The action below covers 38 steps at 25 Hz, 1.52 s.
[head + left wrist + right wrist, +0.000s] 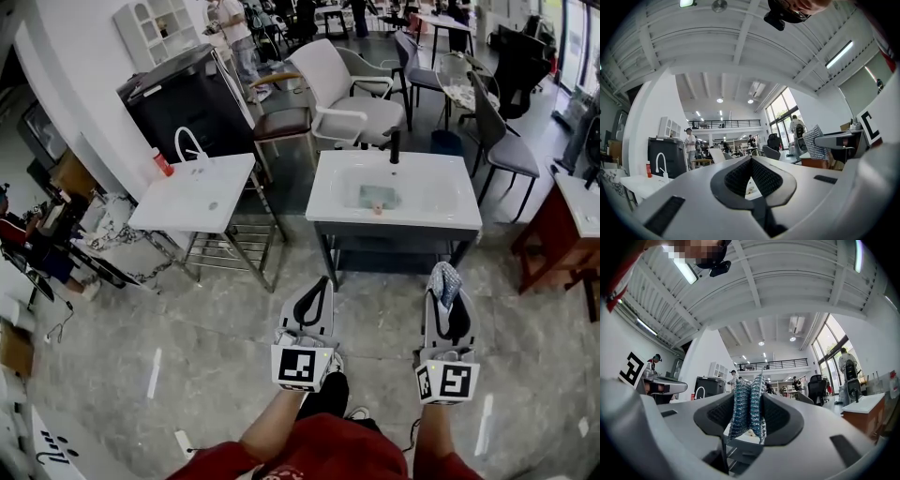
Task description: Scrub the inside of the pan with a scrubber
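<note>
Pinching scrubber (749, 408) in my right claw (441, 281); left claw (319, 286) closed, holding nothing. Sink (412, 217) far off. Floppy scrubber could slip out if I swing fast.

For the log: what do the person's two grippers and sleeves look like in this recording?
The left gripper and the right gripper look alike: pale grey, tapered plastic shells with black, mesh-textured pads lining the jaws. At its rear, each carries a white cube printed with black square markers. The person wears red sleeves.
</note>
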Motion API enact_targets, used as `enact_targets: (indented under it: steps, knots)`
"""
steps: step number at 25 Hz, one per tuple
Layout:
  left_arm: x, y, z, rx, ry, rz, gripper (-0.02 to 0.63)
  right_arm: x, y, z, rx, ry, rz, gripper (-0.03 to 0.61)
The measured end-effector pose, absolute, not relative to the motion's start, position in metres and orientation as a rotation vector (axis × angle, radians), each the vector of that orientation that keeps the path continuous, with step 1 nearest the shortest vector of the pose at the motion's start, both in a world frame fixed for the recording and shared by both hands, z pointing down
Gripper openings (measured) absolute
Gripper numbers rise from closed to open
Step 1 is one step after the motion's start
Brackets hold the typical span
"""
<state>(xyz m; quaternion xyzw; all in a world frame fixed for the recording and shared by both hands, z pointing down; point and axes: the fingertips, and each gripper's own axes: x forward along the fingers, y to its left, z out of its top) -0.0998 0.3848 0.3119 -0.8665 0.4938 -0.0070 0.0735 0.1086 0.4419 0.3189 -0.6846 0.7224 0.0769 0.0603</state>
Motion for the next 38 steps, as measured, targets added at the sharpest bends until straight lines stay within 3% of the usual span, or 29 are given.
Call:
enact_targets:
  steps: [25,38]
  knots:
    - [-0.159,0.129,0.32,-2.657,1.446,0.104,0.011,0.037,0.187,0.297,-2.141,2.242,0.362,0.192]
    - [-0.11,0.039,0.343,-2.671,1.423,0.067,0.011,0.089,0.105,0.328,-2.166,2.198,0.296,0.192]
